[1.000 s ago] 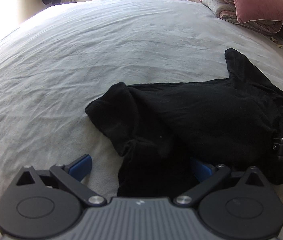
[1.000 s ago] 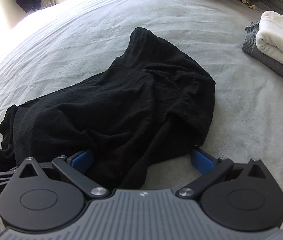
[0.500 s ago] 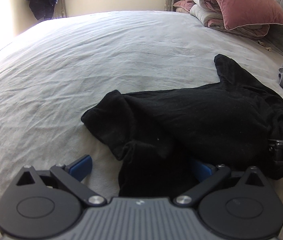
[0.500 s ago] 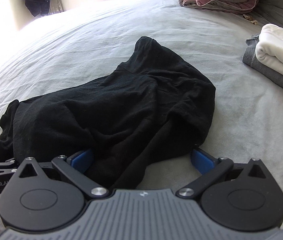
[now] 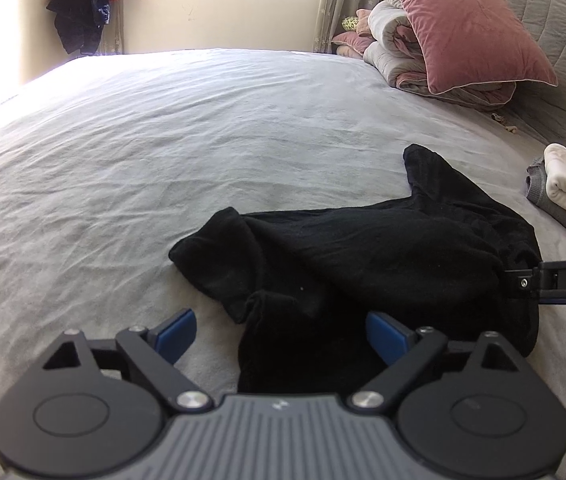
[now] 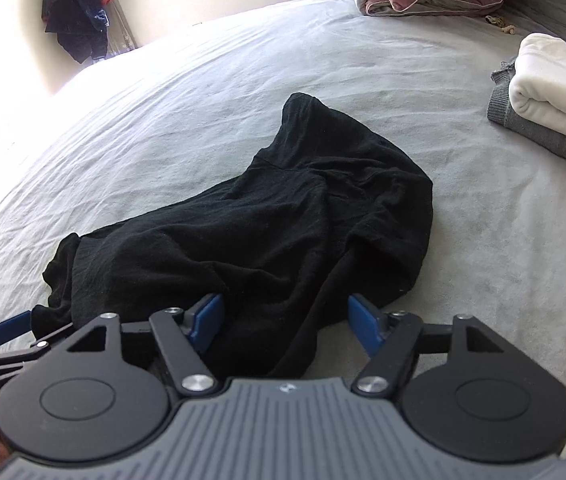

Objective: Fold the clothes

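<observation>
A crumpled black garment (image 5: 383,248) lies on the grey bed sheet (image 5: 163,160). My left gripper (image 5: 281,334) is open at the garment's near left part, and a fold of black cloth lies between its blue pads (image 5: 175,330). In the right wrist view the black garment (image 6: 283,220) spreads ahead. My right gripper (image 6: 287,324) is open at the near right edge, with cloth between its blue pads (image 6: 365,328), which are not pressed together. Each gripper shows at the edge of the other's view: the right gripper (image 5: 555,280) and the left gripper (image 6: 7,330).
A folded white garment on a grey one (image 6: 551,92) sits at the right of the bed. A pink pillow (image 5: 463,28) rests on folded bedding by the grey headboard (image 5: 563,40). Dark clothes (image 5: 83,4) hang on the far wall beside a window.
Both cameras have tilted up, showing more of the room. The right gripper's pads have come closer together around the cloth, and the left gripper's pads have narrowed slightly.
</observation>
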`<state>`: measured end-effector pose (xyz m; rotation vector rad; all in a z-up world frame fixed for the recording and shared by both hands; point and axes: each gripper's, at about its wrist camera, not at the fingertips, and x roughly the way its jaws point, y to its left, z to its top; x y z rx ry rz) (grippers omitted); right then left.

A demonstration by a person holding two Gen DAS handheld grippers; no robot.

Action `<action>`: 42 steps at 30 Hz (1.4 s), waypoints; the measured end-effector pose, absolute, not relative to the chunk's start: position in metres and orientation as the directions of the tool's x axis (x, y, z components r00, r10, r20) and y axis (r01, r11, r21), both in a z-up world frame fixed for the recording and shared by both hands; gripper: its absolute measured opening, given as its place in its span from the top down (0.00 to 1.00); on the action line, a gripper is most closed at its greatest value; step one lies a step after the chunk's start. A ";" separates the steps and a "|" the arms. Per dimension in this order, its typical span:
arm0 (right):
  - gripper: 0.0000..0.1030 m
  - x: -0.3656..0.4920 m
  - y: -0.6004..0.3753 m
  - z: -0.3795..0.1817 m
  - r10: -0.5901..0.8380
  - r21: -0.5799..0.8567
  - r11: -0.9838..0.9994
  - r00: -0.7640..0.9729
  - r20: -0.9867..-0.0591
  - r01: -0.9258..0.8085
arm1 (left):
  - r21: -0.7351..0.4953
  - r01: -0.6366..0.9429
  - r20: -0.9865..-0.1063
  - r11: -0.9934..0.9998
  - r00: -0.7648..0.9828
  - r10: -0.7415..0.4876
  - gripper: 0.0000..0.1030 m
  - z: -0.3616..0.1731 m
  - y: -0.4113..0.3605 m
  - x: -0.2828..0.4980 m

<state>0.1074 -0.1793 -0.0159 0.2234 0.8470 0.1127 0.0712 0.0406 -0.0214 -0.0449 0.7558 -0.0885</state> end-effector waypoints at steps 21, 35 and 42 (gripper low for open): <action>0.97 0.083 -0.194 0.008 0.184 0.258 0.966 0.737 -0.651 -0.013 | -0.297 0.135 -0.625 0.945 0.721 -0.300 0.98 -0.002 0.036 0.052; 0.40 0.063 -0.223 0.012 0.160 0.254 0.967 0.760 -0.630 0.007 | -0.246 0.394 -0.558 0.886 0.690 -0.461 0.93 0.006 0.009 0.025; 0.35 0.062 -0.231 0.008 0.144 0.239 0.971 0.742 -0.655 0.022 | -0.210 0.357 -0.572 0.910 0.710 -0.411 0.37 0.002 0.020 0.020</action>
